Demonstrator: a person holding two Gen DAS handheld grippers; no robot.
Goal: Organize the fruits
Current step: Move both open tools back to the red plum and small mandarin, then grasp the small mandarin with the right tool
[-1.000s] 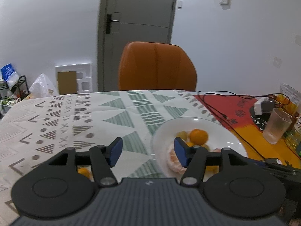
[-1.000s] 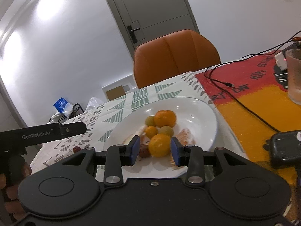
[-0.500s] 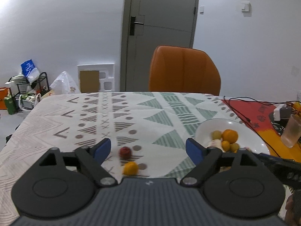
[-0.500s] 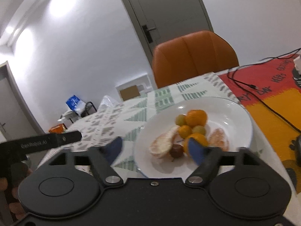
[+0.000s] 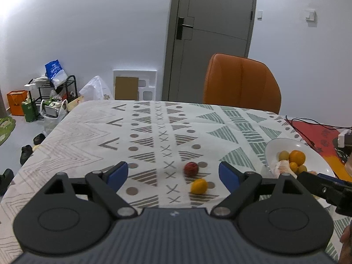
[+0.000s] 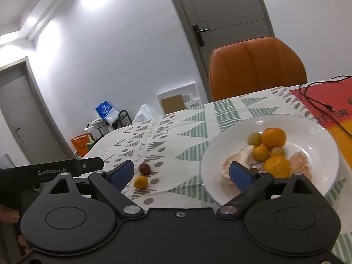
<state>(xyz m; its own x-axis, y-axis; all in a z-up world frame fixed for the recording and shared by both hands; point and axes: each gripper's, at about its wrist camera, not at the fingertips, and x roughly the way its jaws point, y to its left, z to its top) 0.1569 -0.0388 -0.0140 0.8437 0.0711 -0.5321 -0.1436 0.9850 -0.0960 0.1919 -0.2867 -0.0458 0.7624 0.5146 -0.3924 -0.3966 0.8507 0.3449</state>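
Note:
A small red fruit (image 5: 191,169) and a small yellow-orange fruit (image 5: 198,186) lie loose on the patterned tablecloth, between my left gripper's (image 5: 173,175) fingertips in the left wrist view. That gripper is open and holds nothing. A white plate (image 6: 325,140) holds oranges (image 6: 274,136), green fruits (image 6: 254,138) and peeled segments (image 6: 236,161). My right gripper (image 6: 181,173) is open and empty, hovering near the plate's left rim. The two loose fruits show as the red fruit (image 6: 144,168) and yellow fruit (image 6: 140,182) in the right wrist view. The plate (image 5: 277,147) sits at the right.
An orange chair (image 5: 241,83) stands behind the table's far edge. A red and orange mat (image 5: 316,132) with a black cable (image 5: 308,122) lies right of the plate. The left gripper's body (image 6: 50,170) reaches in at the left of the right wrist view.
Both grippers have opened wide; the right one let go of an orange onto the plate. The left gripper swung left, bringing the two loose fruits between its fingertips. The right gripper drew back leftward.

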